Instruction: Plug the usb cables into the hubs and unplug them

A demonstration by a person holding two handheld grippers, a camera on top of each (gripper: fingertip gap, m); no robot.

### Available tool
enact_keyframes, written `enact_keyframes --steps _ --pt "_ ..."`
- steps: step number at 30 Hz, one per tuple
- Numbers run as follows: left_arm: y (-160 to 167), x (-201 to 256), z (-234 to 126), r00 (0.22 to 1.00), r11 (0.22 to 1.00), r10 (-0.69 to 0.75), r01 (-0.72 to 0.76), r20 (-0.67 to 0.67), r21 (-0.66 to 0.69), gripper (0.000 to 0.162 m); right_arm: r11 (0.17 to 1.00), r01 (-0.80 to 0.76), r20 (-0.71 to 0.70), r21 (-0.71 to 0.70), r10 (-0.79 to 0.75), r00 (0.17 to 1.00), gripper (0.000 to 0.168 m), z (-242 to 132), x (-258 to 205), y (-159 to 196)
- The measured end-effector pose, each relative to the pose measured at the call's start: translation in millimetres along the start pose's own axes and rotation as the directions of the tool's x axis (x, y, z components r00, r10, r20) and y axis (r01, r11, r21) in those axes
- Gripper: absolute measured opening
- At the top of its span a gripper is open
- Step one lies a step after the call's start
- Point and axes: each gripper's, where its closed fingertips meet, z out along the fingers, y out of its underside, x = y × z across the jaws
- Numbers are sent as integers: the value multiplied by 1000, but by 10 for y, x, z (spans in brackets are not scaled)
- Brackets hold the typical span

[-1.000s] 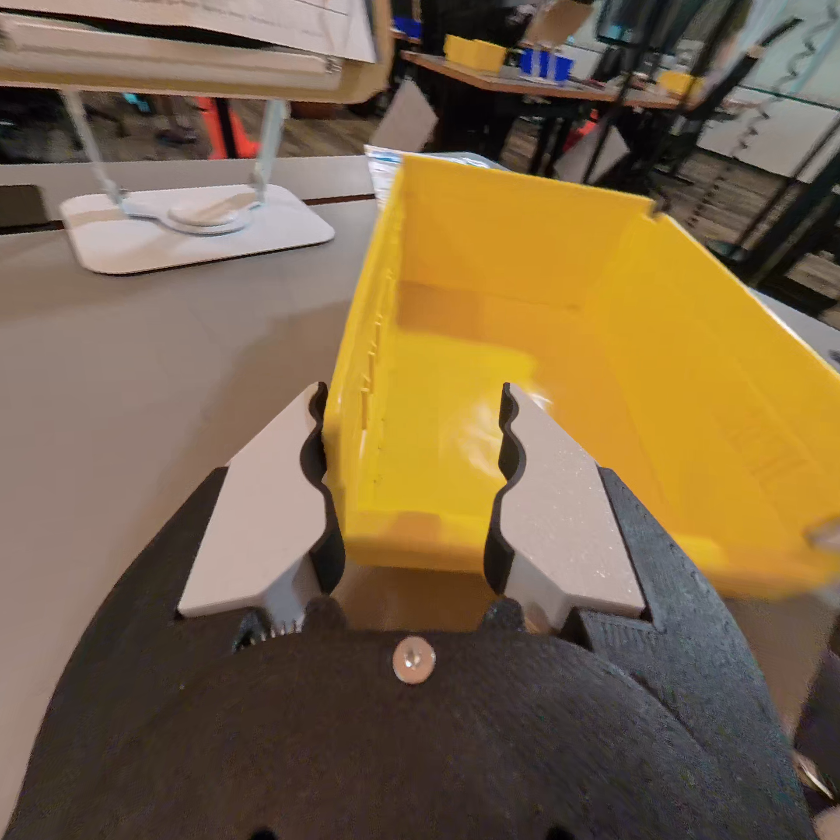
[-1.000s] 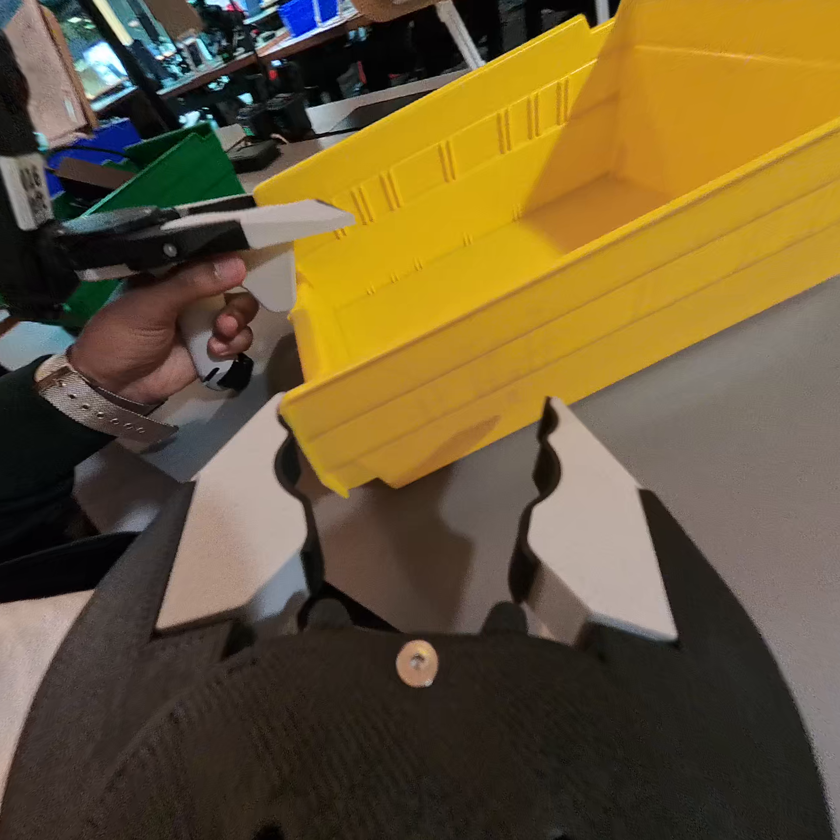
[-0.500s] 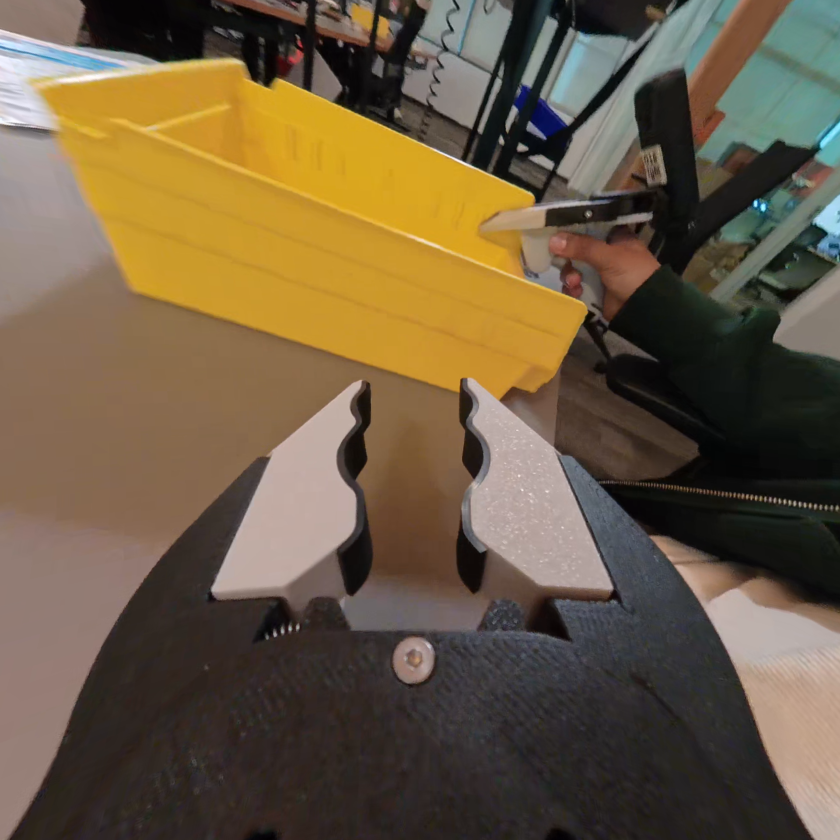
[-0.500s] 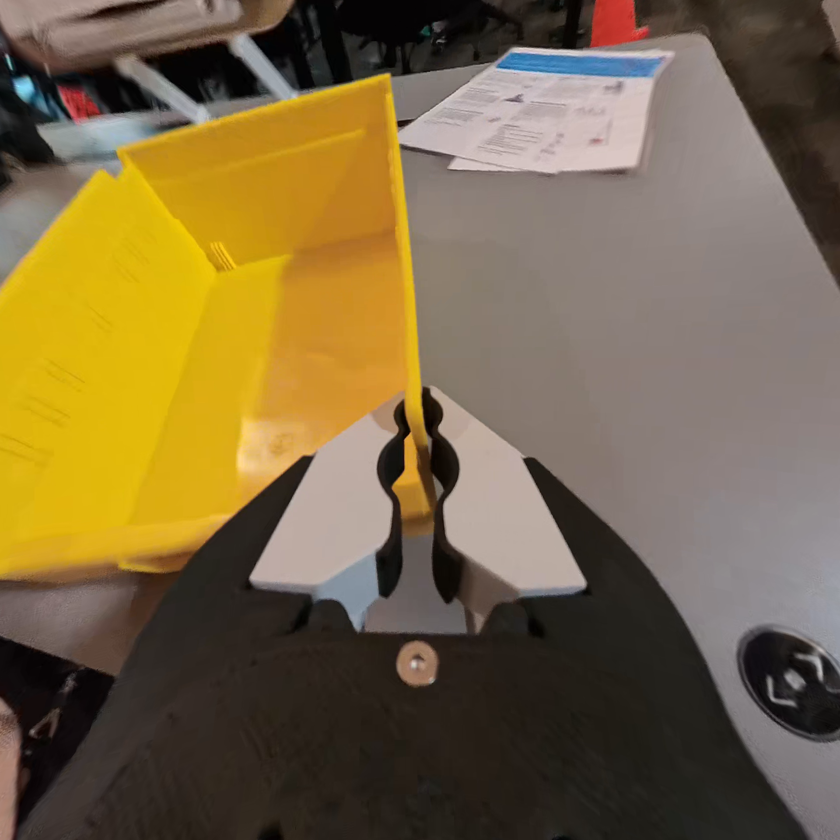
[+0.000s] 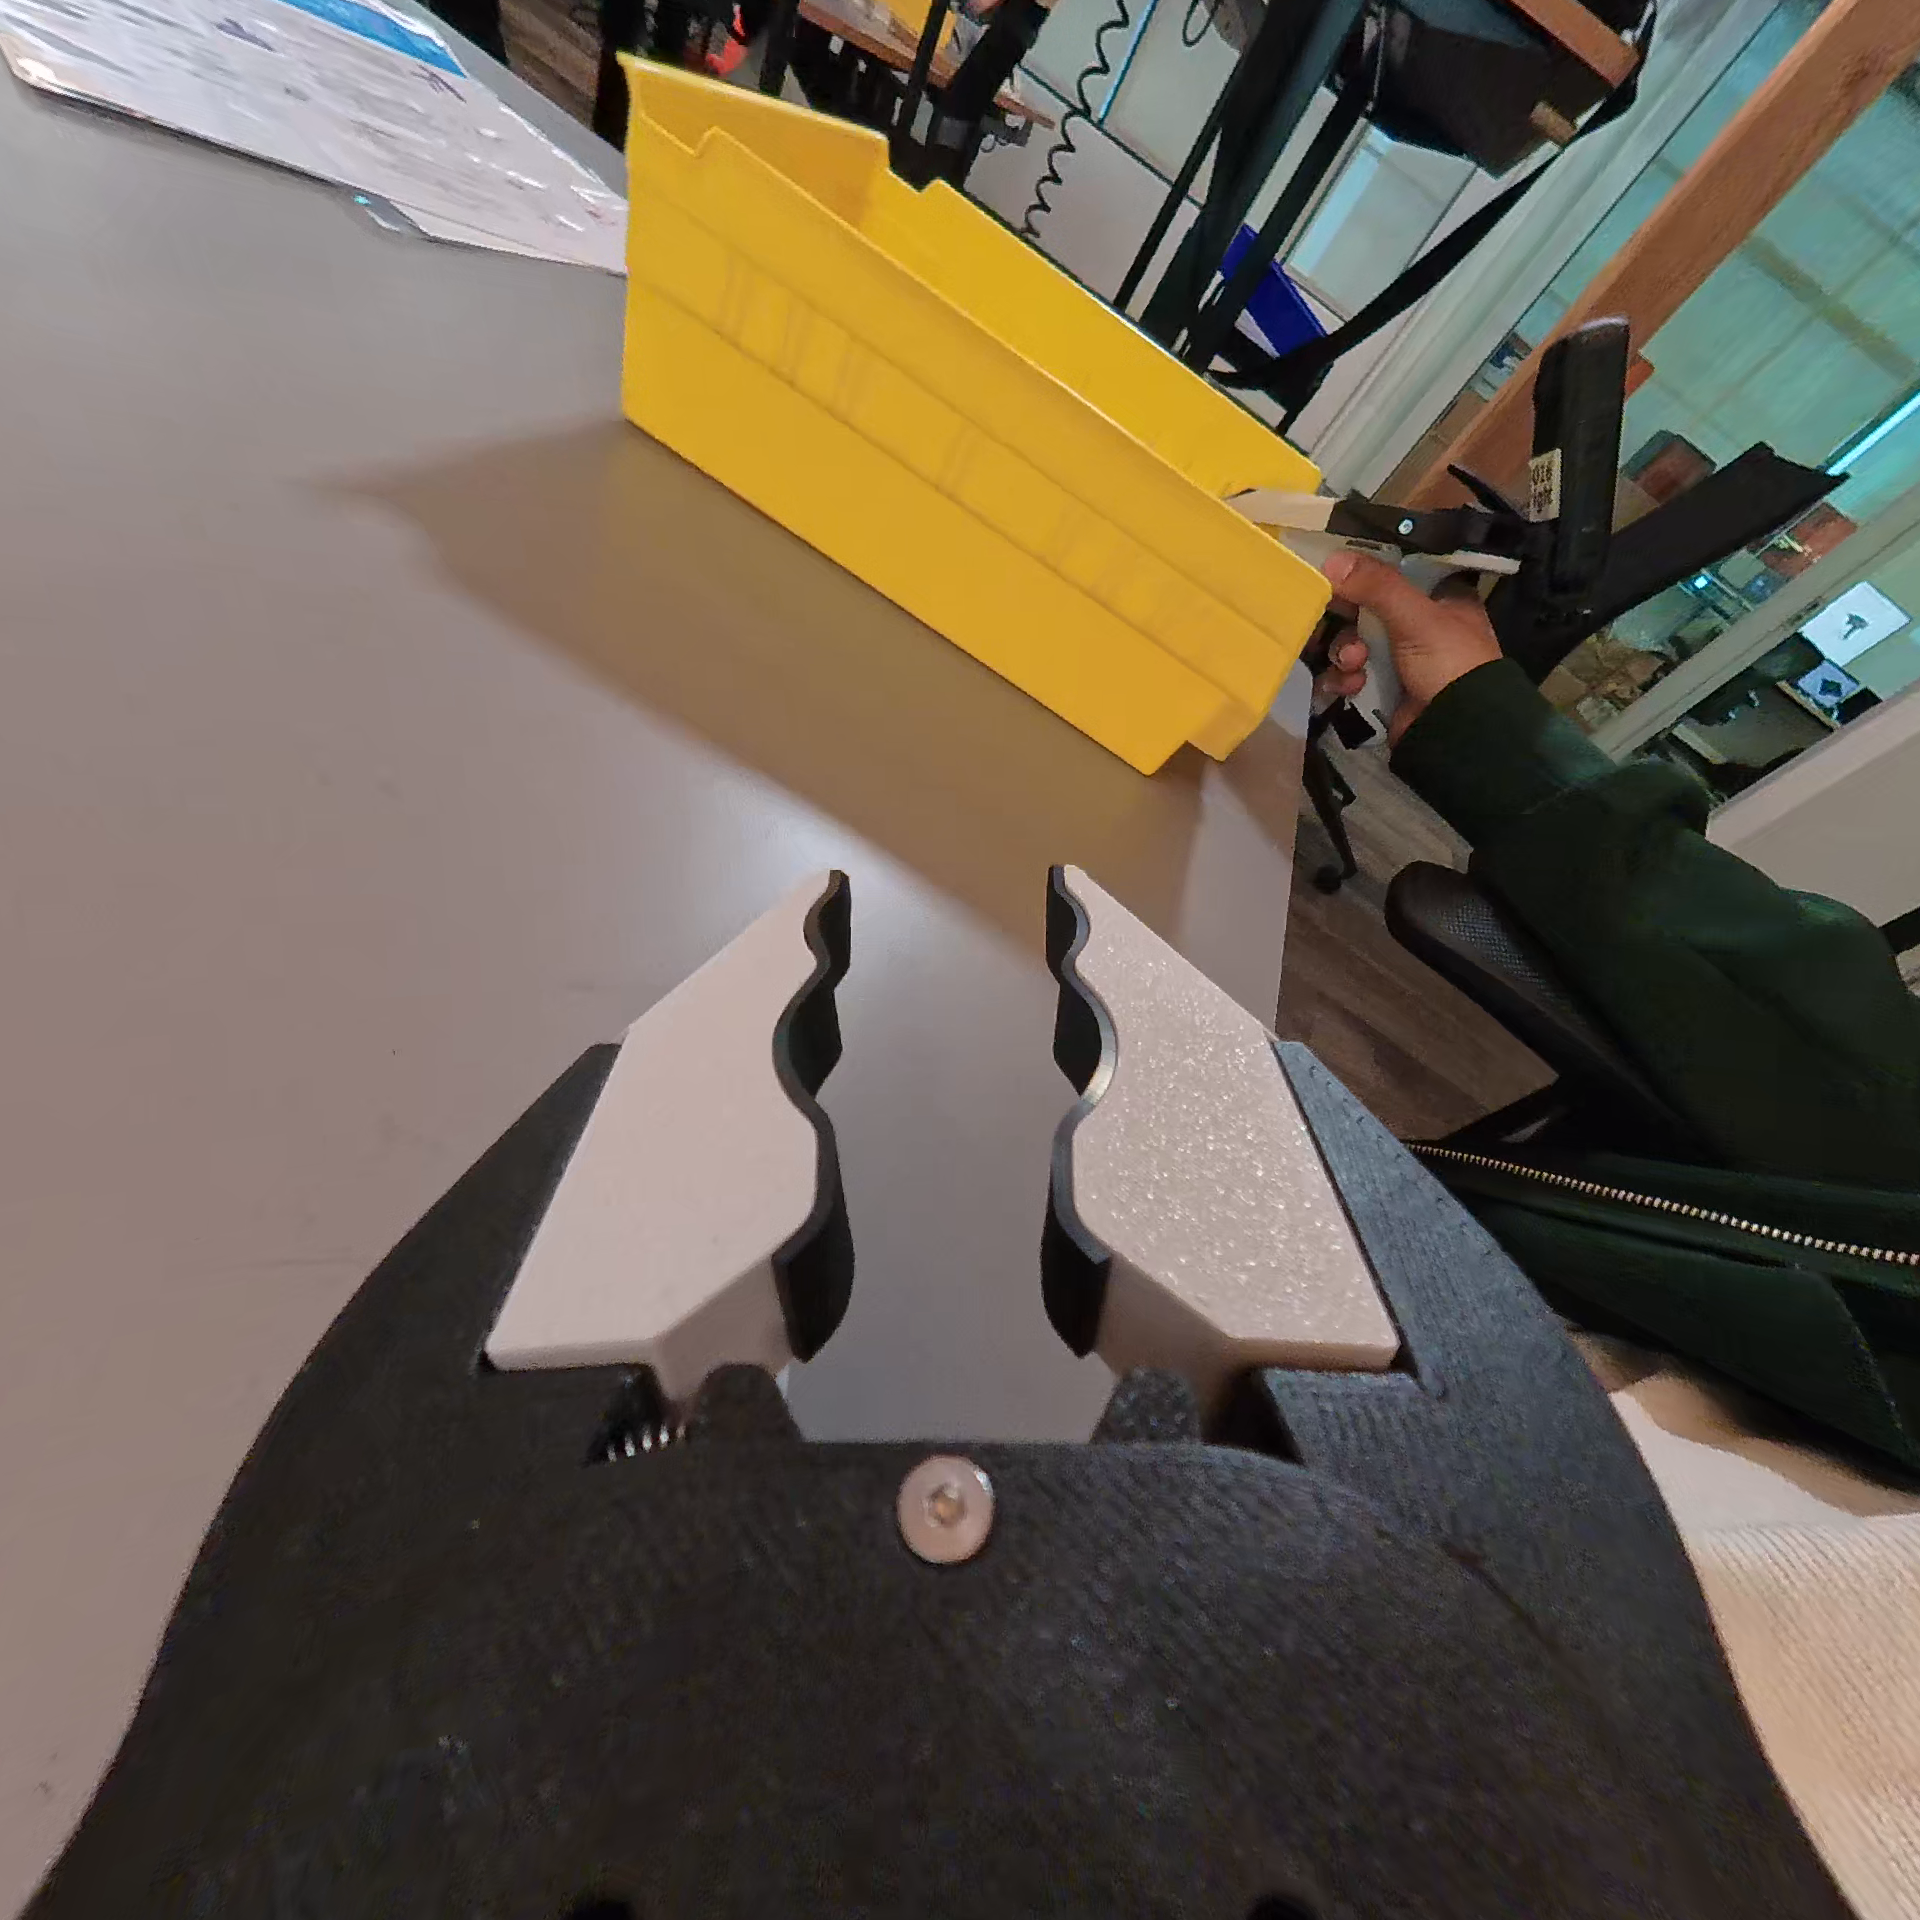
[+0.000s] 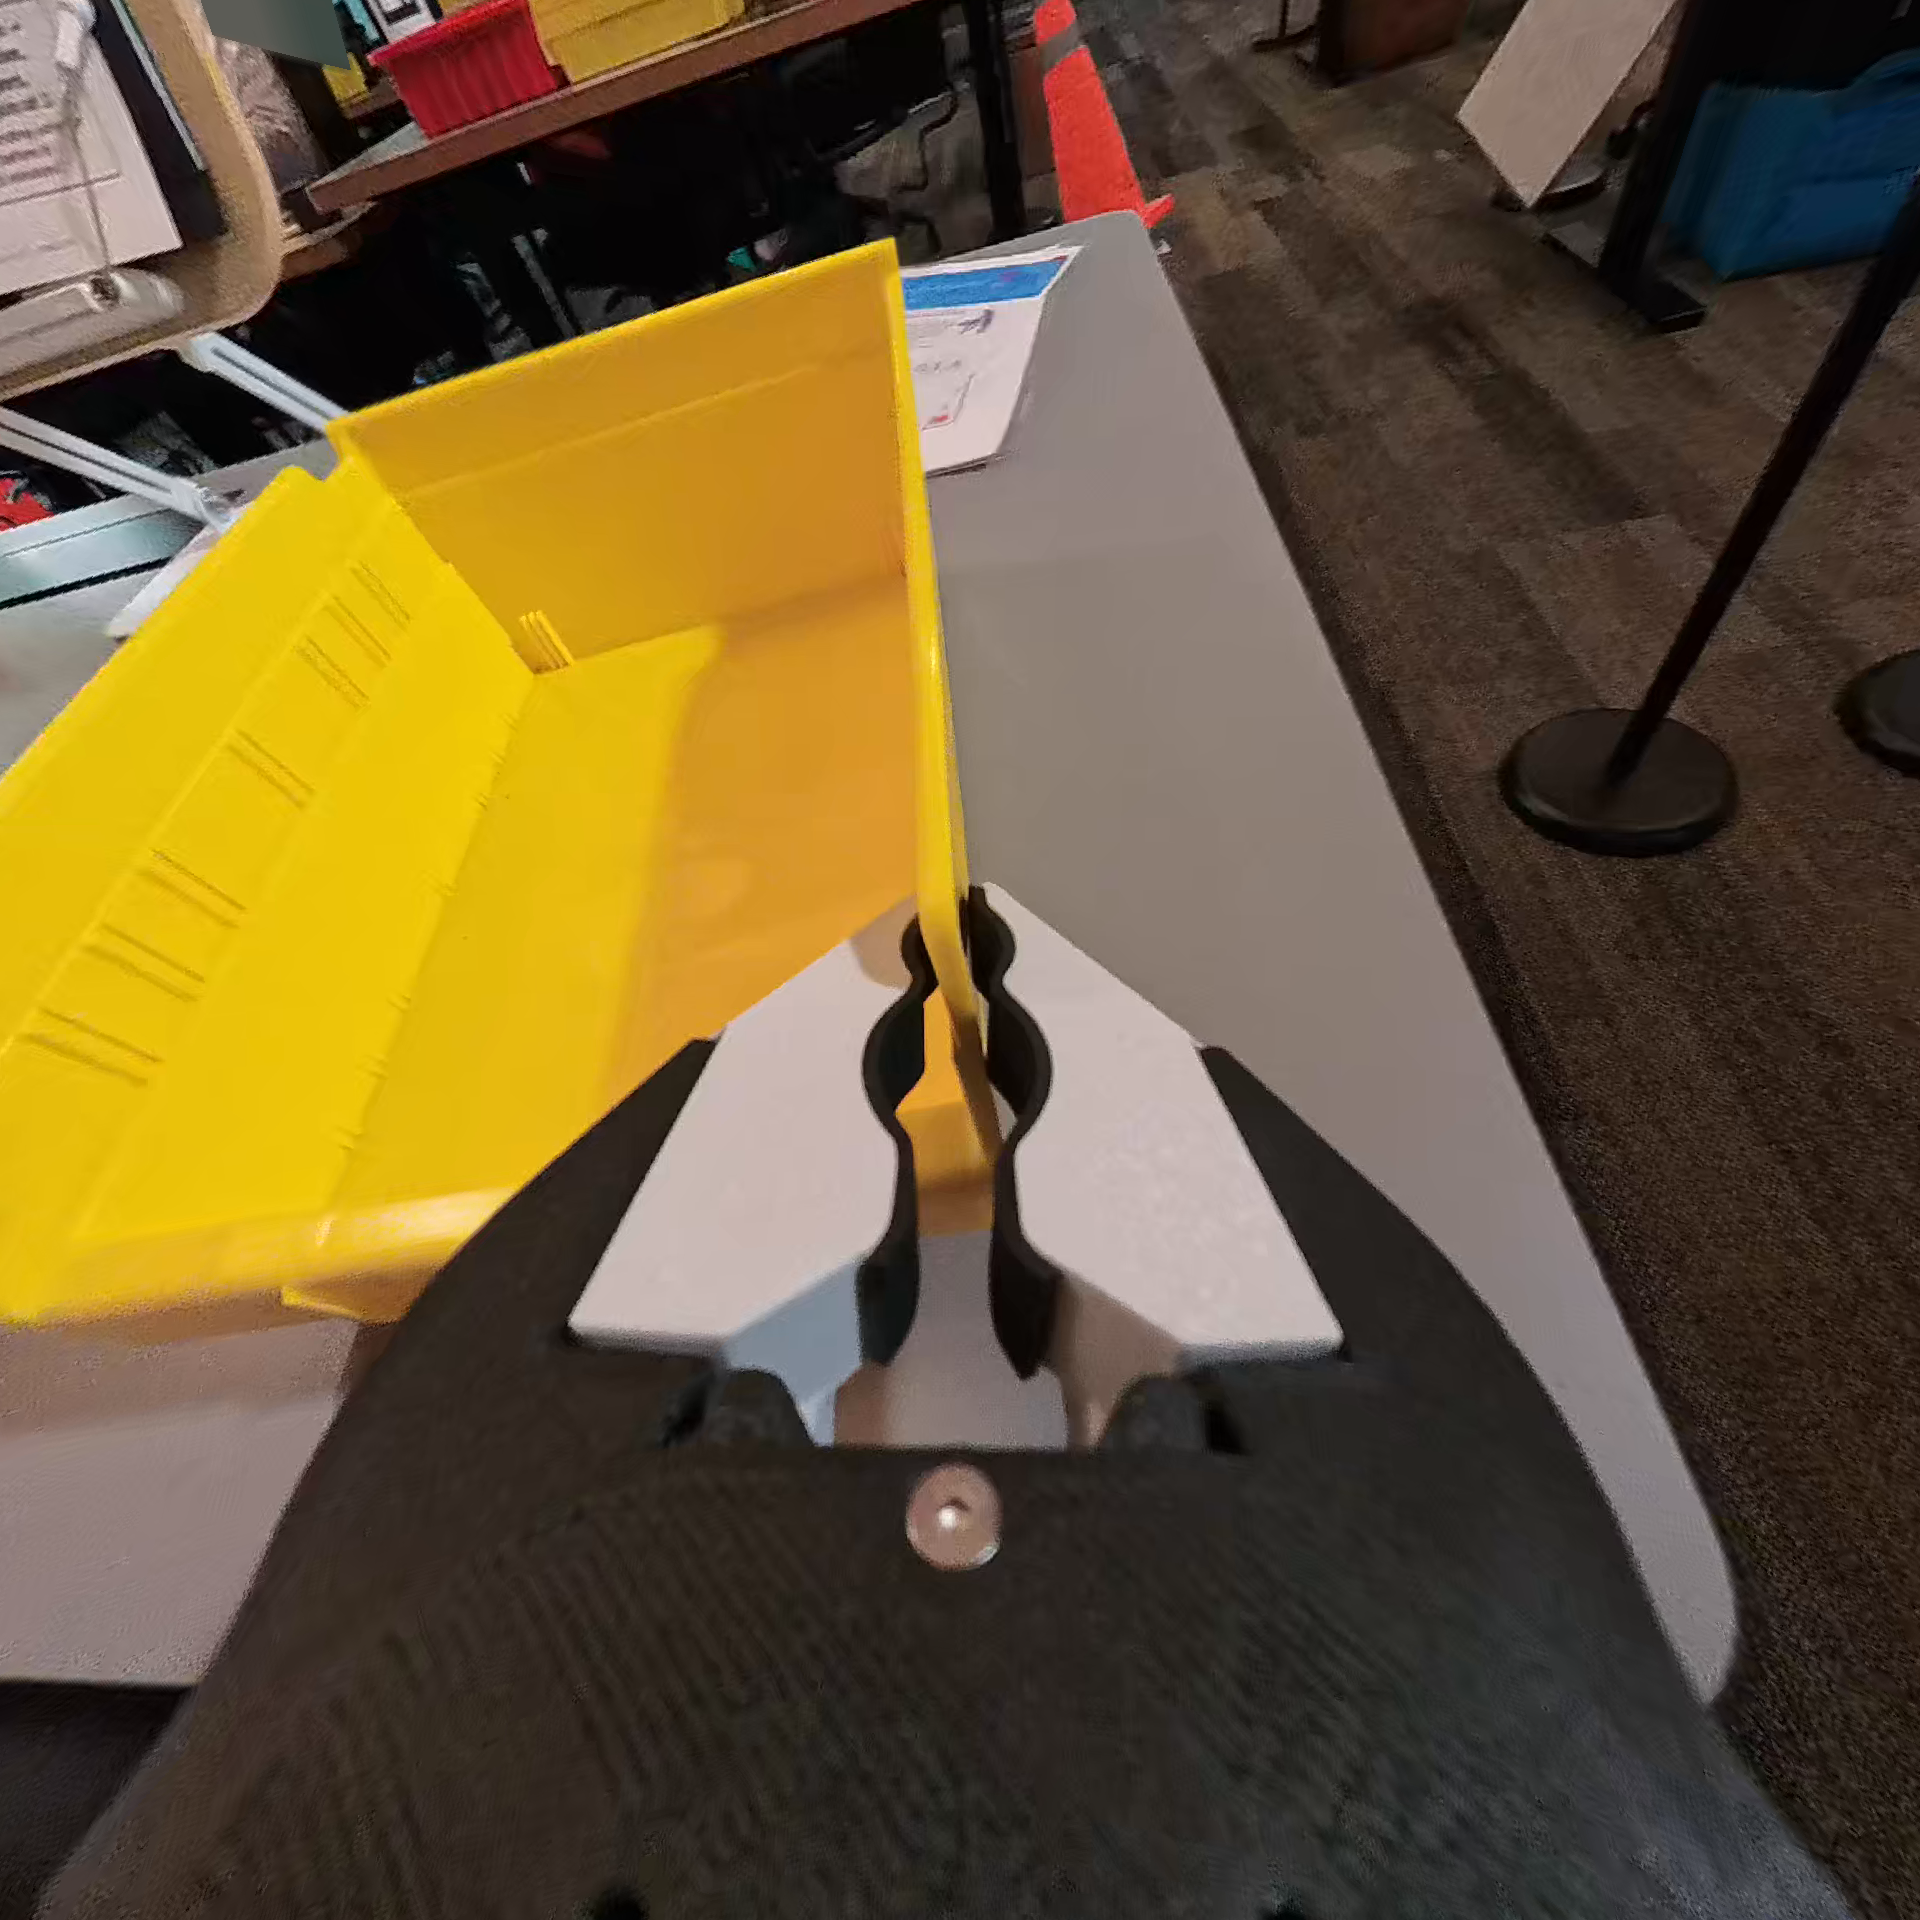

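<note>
Right gripper [image 6: 951, 914] clamps the yellow bin [image 6: 623, 831] wall.
Left gripper [image 5: 945, 894] (jaws parted, empty) hovers over the table [image 5: 312, 727]; bin at one o'clock.

Bin [image 5: 935, 457] on table [image 5: 312, 727] near its edge, papers [image 5: 343, 114] behind.

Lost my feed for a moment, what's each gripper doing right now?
Left gripper: open, holding nothing.
Right gripper: closed on the yellow bin's side wall.
</note>
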Motion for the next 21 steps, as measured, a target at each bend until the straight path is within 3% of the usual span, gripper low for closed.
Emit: enact_keyframes --steps 13,21 --pt "38 8 20 999 999 -30 29 -21 -25 36 1000 -14 -19 11 14 1000 3 -33 134 -31" --pt "129 94 51 997 996 -37 31 -69 -83 26 1000 -14 -23 10 14 1000 4 -28 133 -31"
